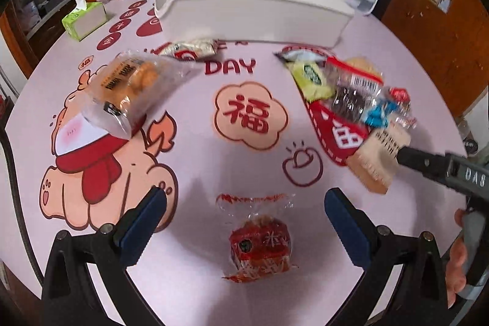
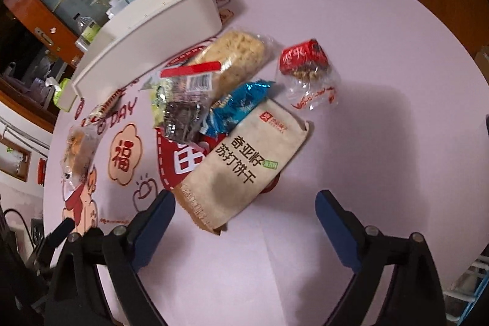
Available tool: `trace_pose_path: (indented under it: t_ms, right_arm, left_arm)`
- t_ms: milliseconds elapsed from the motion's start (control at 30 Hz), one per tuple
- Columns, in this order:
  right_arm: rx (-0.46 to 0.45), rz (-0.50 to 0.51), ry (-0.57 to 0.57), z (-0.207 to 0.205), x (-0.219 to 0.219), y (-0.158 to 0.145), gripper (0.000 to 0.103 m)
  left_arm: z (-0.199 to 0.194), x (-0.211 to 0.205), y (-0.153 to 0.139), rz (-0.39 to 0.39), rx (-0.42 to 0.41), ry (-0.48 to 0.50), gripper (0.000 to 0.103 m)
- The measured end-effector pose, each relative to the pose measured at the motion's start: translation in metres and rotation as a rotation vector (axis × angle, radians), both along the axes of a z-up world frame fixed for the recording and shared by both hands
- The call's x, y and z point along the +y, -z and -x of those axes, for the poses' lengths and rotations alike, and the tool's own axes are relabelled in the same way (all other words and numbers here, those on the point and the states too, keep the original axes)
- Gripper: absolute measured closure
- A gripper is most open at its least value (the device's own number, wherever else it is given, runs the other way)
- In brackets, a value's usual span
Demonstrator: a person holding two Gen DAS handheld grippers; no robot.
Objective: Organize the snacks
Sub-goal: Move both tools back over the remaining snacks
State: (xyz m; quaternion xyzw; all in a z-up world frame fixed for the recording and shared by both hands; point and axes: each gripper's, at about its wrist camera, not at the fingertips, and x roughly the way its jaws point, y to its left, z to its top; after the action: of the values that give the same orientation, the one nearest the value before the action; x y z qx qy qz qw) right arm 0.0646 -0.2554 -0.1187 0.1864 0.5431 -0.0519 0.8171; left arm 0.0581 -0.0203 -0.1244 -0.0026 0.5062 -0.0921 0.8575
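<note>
Red snack between spread left gripper fingers | right gripper spread, cracker pack between

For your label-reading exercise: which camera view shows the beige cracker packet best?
The right wrist view: the beige cracker packet lies close, in front of the open jaws, its printed face sharp. The left wrist view shows it only at the right edge, blurred and foreshortened.

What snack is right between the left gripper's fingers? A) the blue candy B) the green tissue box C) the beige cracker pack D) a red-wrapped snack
D: the red-wrapped snack lies on the table between the open fingers of the left gripper; the cracker pack is off to the right.
</note>
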Motion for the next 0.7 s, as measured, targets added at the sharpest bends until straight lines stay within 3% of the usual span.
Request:
trace_pose_path:
  t_ms: [367, 500, 700]
  right_arm:
    - [0.036, 0.098, 0.023, -0.029, 0.022, 0.016, 0.010]
    - [0.029, 0.192, 0.000, -0.038, 0.034, 0.016, 0.014]
    - [-0.001, 0.222, -0.048, -0.035, 0.039, 0.013, 0.019]
  left_arm:
    - [0.000, -0.013, 0.027, -0.035, 0.068, 0.009, 0.000]
    - [-0.001, -0.015, 0.034, -0.040, 0.083, 0.009, 0.000]
    - [0.000, -0.017, 0.042, -0.058, 0.094, 0.020, 0.000]
